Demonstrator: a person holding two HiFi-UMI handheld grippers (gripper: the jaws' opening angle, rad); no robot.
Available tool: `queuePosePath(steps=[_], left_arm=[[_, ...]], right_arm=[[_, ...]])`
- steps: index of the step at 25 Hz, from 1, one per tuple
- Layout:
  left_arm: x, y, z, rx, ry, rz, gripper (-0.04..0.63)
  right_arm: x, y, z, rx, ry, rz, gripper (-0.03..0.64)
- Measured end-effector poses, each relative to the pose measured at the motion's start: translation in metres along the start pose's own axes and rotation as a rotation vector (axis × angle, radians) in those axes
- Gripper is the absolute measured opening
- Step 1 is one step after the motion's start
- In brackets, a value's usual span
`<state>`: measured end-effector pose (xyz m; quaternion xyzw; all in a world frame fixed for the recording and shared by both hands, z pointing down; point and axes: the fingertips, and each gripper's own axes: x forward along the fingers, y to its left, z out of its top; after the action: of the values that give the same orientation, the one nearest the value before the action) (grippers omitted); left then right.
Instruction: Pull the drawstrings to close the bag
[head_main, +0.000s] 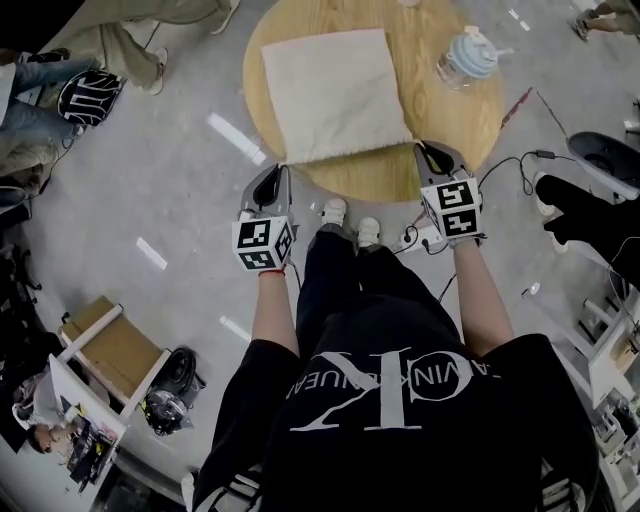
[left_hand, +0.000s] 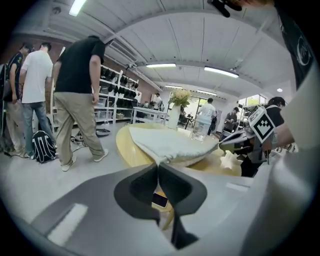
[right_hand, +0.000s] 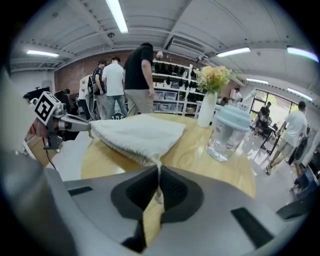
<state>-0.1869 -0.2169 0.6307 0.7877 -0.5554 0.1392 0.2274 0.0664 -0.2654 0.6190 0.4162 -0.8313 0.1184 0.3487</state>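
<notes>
Cream cloth bag (head_main: 335, 95) lies flat at the round table's (head_main: 450, 125) near edge. Left gripper (head_main: 283, 170) and right gripper (head_main: 424, 150) each pinch what looks like a drawstring (right_hand: 159, 172) at its near corners. An uneven pull could slip a cord free or drag the bag off.

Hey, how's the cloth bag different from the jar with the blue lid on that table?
The bag is flat, square, off-white cloth lying down; the jar is clear with a pale blue lid and stands upright. The left gripper and right gripper are shut on the bag's near corners; nothing touches the jar. Both rest on the round wooden table.
</notes>
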Motion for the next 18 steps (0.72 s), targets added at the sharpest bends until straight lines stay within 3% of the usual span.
queuePosePath(steps=[5,18], left_arm=[[-0.007,0.002,0.038,0.024,-0.07,0.034,0.02],[-0.02,0.009,0.115,0.101,-0.181,0.085,0.02]], right_arm=[[-0.01,-0.009,0.034,0.041,-0.093,-0.016,0.021],[-0.036,-0.028,0.106,0.02,-0.266,-0.066,0.021]])
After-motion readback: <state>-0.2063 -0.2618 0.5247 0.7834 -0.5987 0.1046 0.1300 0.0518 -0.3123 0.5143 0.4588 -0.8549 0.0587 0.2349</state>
